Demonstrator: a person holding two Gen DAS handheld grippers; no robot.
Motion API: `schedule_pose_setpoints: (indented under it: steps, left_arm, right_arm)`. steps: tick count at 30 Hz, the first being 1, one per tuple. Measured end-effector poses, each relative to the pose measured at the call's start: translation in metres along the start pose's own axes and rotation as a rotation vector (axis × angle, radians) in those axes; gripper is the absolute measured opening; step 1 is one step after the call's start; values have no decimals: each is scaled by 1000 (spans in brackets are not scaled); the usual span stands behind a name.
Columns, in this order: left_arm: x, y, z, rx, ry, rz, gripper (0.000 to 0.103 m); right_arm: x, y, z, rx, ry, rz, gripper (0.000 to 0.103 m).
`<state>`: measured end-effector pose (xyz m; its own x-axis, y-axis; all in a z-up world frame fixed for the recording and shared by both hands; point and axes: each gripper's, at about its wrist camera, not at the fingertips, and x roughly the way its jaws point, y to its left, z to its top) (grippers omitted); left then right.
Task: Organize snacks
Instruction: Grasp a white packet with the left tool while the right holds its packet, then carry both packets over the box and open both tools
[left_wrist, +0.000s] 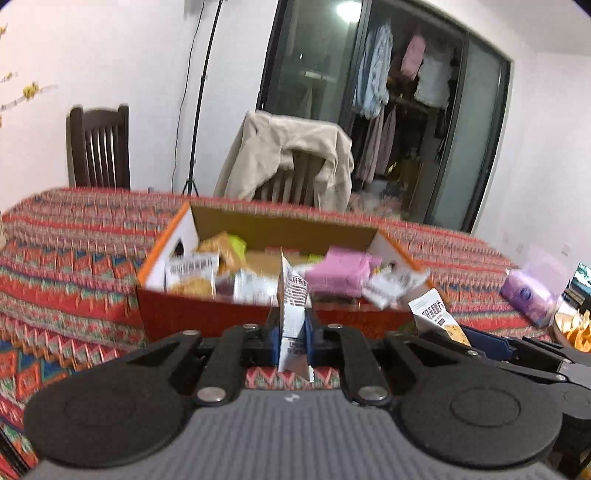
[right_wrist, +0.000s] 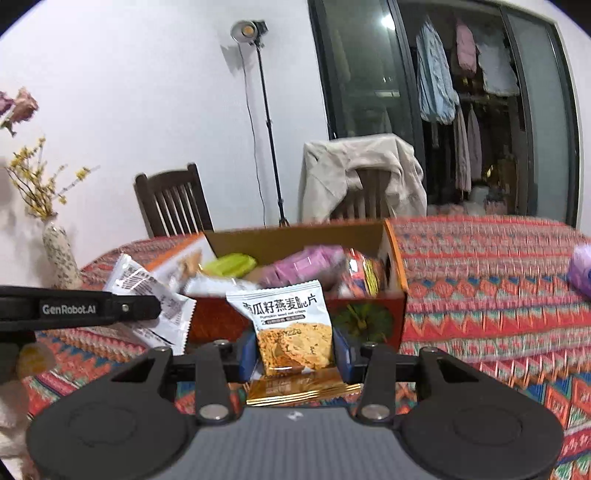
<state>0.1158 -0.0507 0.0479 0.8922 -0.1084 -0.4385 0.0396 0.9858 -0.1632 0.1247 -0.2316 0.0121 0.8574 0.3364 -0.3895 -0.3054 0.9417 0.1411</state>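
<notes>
both grippers are pointing slightly down at the snack box (left_wrist: 236, 310). the left gripper (left_wrist: 293, 325) is pinching a white packet (left_wrist: 291, 314) edge-on; the right gripper (right_wrist: 293, 354) is clamping an oat crisp packet (right_wrist: 284, 325) upright.

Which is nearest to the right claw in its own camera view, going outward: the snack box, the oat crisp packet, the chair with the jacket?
1. oat crisp packet, clamped in the right claw.
2. snack box, just beyond.
3. chair with the jacket, behind the table.
</notes>
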Motion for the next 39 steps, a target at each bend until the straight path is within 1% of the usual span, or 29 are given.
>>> schedule_pose_setpoints:
  steps: [4,10,14,17,21,24,27,29,35,36,37,38,39]
  left_arm:
    - [-2,2,19,-4,-54,8,13]
    - [8,6,45,-17,-117,33,13]
    - [21,10,55,-38,-140,50,13]
    - [37,17,59,-69,-140,62,13]
    - [59,24,63,-85,-154,89,13]
    - [74,30,58,-87,-173,104,13]
    - [90,34,50,-73,-138,103,13]
    - [93,34,48,-60,-139,107,13]
    - [98,32,42,-41,-139,112,13]
    - [98,33,41,-42,-141,119,15]
    - [97,34,40,-39,-142,122,24]
    - [97,35,40,-40,-145,119,31]
    - [95,36,40,-49,-154,116,56]
  right_arm:
    - [1,8,21,-21,-44,-17,42]
    - [23,12,49,-6,-65,-39,42]
    - [43,15,64,-9,-69,-64,42]
    - [58,17,70,-5,-78,-83,42]
    - [81,15,71,2,-83,-104,42]
    - [95,12,63,23,-92,-111,42]
    - [106,10,53,9,-83,-120,42]
    - [110,9,52,5,-83,-114,42]
    - [118,11,47,-16,-63,-133,42]
    - [119,10,47,-17,-60,-135,43]
    - [118,9,47,-16,-59,-136,43]
    - [118,8,46,-12,-60,-137,46]
    - [118,8,45,-7,-56,-134,60]
